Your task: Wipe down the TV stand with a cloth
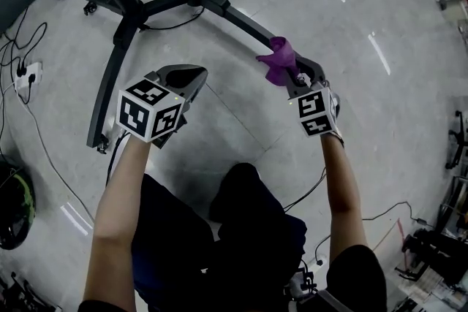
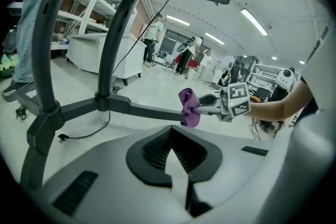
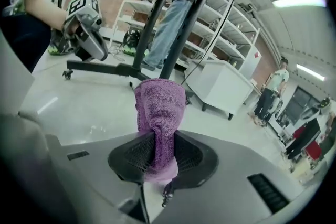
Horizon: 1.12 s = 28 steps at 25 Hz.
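Note:
The TV stand's dark grey base spreads its legs (image 1: pixel 234 14) over the pale floor, and its pole (image 3: pixel 173 23) rises out of view. My right gripper (image 1: pixel 291 77) is shut on a purple cloth (image 1: pixel 279 61). The bunched cloth (image 2: pixel 188 106) rests against the outer tip of the right front leg (image 2: pixel 147 110). In the right gripper view the cloth (image 3: pixel 160 113) stands up between the pads (image 3: pixel 134 152). My left gripper (image 1: pixel 191 74) hovers shut and empty above the floor between two legs, left of the cloth. Its pads (image 2: pixel 157 147) meet at the tips.
A power strip (image 1: pixel 28 77) with cables lies on the floor at the left. A castor (image 1: pixel 91 7) ends another leg. Shelving (image 3: pixel 210 34) and a white cabinet (image 3: pixel 220 84) stand behind the stand. People stand far off (image 2: pixel 152 39). Equipment clutters the right edge (image 1: pixel 439 252).

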{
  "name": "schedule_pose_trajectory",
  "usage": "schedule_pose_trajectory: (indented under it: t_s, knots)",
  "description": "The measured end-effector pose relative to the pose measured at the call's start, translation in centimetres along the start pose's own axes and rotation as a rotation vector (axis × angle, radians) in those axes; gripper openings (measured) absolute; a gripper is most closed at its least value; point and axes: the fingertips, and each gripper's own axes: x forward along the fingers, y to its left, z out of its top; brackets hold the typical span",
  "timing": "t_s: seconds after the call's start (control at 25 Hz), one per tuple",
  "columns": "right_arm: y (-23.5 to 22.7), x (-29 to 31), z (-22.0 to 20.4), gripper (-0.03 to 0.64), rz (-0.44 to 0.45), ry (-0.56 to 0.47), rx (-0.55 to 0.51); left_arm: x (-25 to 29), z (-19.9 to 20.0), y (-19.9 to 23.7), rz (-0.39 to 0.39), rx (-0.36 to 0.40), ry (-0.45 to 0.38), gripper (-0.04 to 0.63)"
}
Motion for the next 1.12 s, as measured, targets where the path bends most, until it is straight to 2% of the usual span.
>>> schedule_pose_trajectory:
  t_s: [0.32,0.52,0.64,0.8,0.96,1.12]
  knots:
    - [2.6,-3.3,8.2,0.104,0.074,-0.146,0.331,-4.1,2.5,-3.0,0.041,-0.112,-0.086,0.008]
    - [4.9,-7.5,13.1,0.104,0.151,-0.193,0.43,-4.6,5.0,-6.6,0.059,-0.088,-0.164,0.008]
    - [5.0,-10.6,14.6,0.104,0.187,-0.207,0.49,-5.7,5.6,-10.4,0.029,-0.083,-0.182,0.008]
    - [5.0,-14.8,15.7,0.104,0.219,-0.197,0.531,-8.1,6.9,-14.8,-0.001,-0.111,-0.179,0.008]
    - [4.3,-18.3,17.4,0.104,0.236,-0.16,0.604,-11.1,9.6,-16.6,0.031,-0.116,-0.151,0.008]
    - [2.6,-23.0,19.9,0.104,0.248,-0.128,0.631,-14.6,13.9,-18.8,0.05,-0.112,-0.141,0.008]
